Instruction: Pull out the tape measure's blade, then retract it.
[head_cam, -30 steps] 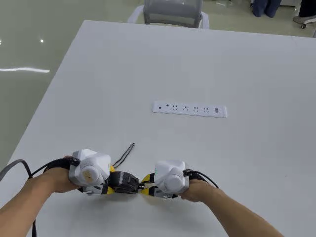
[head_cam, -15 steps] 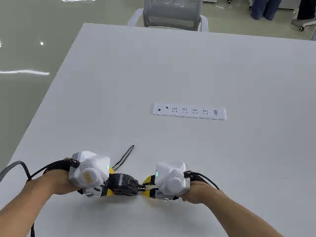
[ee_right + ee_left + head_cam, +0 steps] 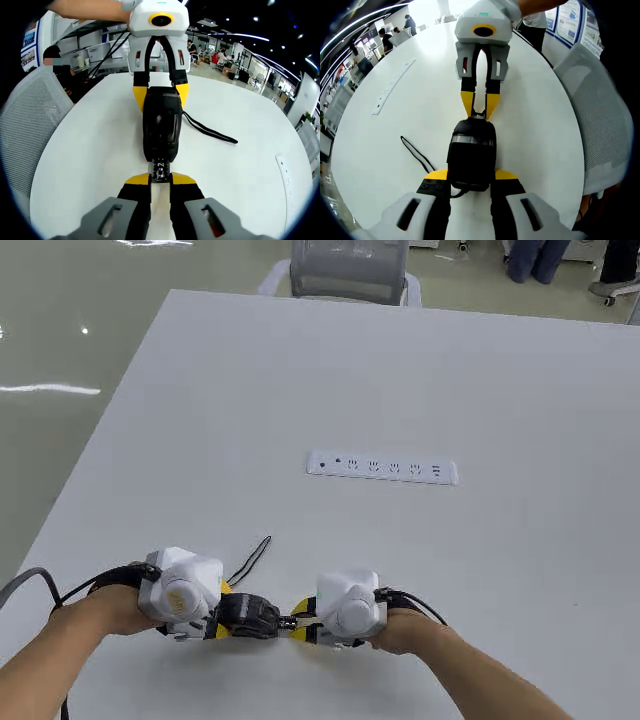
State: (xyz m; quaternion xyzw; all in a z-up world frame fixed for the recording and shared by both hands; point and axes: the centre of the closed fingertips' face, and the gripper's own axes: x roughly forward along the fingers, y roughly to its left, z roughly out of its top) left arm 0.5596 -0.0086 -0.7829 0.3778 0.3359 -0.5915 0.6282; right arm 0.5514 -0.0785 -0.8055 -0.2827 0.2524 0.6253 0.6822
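Your left hand-held gripper [image 3: 471, 176] is clamped on the tape measure [image 3: 471, 152]. Its two yellow-tipped jaws press the sides of the black case at the rear end. The case lies on the white surface [image 3: 400, 370], close to the near edge and just in front of you, and in the head view it sits between your two hands.

Your right hand-held gripper [image 3: 160, 180] faces the left one from the opposite side. Its jaws are drawn nearly together and pinch the blade [image 3: 160, 169] at the mouth of the case. Only a short piece of the blade is out of the case. In the right gripper view you can see printed marks on that piece, too small to read with confidence. The two grippers and the case form one straight line, and the right jaw tips are just beside the front of the case.

The tape measure's black wrist strap [image 3: 251, 557] trails from the case and lies loose on the surface, running away from you. A white power strip [image 3: 382, 467] lies flat near the middle of the surface, well apart from the tape measure. A grey chair [image 3: 350, 265] stands at the far edge.
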